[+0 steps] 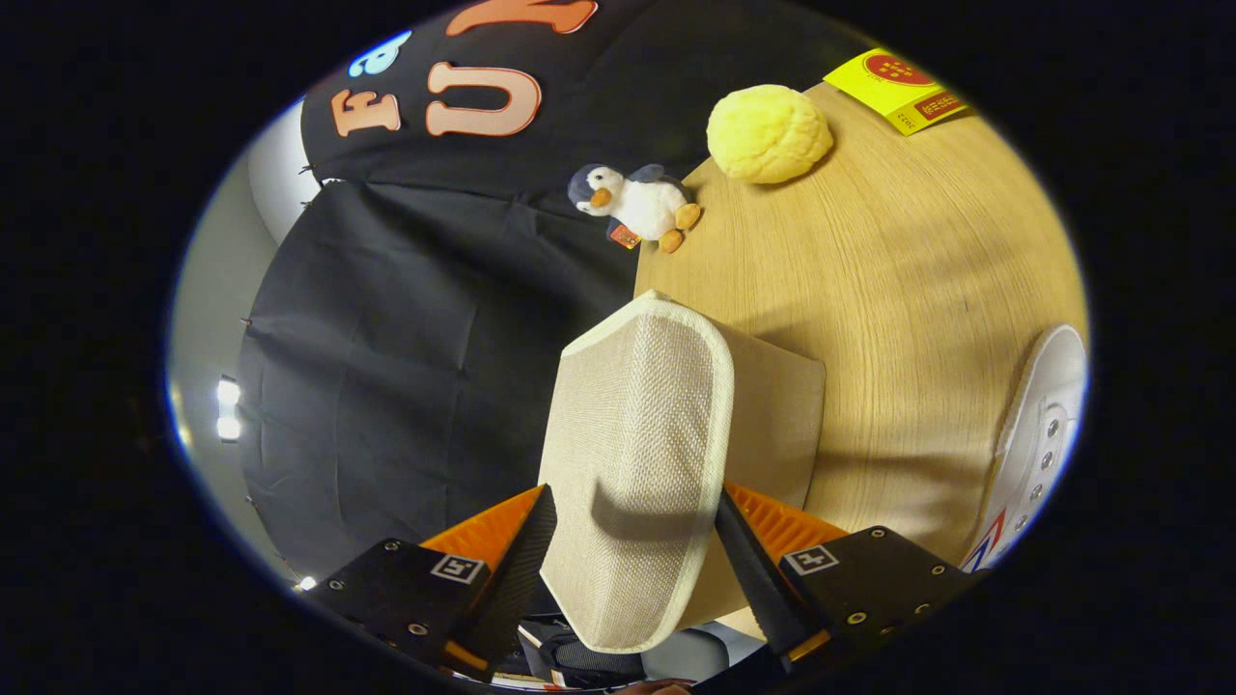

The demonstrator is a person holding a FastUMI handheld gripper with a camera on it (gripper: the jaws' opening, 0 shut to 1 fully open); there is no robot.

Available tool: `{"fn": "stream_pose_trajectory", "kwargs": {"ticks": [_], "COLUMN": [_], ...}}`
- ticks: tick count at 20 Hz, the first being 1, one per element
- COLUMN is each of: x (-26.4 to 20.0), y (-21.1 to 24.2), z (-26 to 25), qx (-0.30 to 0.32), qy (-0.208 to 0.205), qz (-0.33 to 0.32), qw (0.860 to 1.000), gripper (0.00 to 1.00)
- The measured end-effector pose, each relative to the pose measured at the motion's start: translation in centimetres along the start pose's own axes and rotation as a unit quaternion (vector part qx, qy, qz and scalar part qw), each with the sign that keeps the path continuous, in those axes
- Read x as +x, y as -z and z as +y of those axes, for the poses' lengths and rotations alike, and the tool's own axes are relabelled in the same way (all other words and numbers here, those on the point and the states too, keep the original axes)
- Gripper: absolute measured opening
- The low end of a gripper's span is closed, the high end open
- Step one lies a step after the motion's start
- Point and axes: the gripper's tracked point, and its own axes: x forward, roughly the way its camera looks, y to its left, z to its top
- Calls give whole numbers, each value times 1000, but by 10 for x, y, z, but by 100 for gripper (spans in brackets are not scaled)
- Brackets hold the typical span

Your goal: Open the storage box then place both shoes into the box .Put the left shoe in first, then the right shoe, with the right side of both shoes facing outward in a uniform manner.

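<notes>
A wooden table [898, 290] stood against the booth's black cloth. The beige fabric lid [637, 454] of the storage box stood raised between the gripper [637, 541] fingers — both pressing its edges. Beside it lay a white sneaker [1038, 444]; beyond, a plush penguin [642, 205] and a yellow bun [768, 133].

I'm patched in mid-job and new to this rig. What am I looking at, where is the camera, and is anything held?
The camera rides on a hand-held two-finger gripper and looks forward along its fingers. Between them stands a beige woven fabric panel, apparently the storage box's lid or flap; both fingers seem to press its edges, so it looks gripped. Beyond lies a wooden table with a penguin plush, a yellow bun-like lump and a yellow packet. Beside the fingers is a white shoe.
</notes>
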Motion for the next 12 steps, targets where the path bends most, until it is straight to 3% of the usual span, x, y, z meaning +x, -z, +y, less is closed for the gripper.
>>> {"fn": "stream_pose_trajectory", "kwargs": {"ticks": [7, 11, 12], "x": [-37, -35, -32], "y": [-14, -11, -12], "z": [60, 104, 113], "qx": [-30, -72, -84], "qy": [-42, -57, -55], "qz": [-31, -28, -31], "qw": [998, 995, 995], "gripper": [82, 69, 62]}}
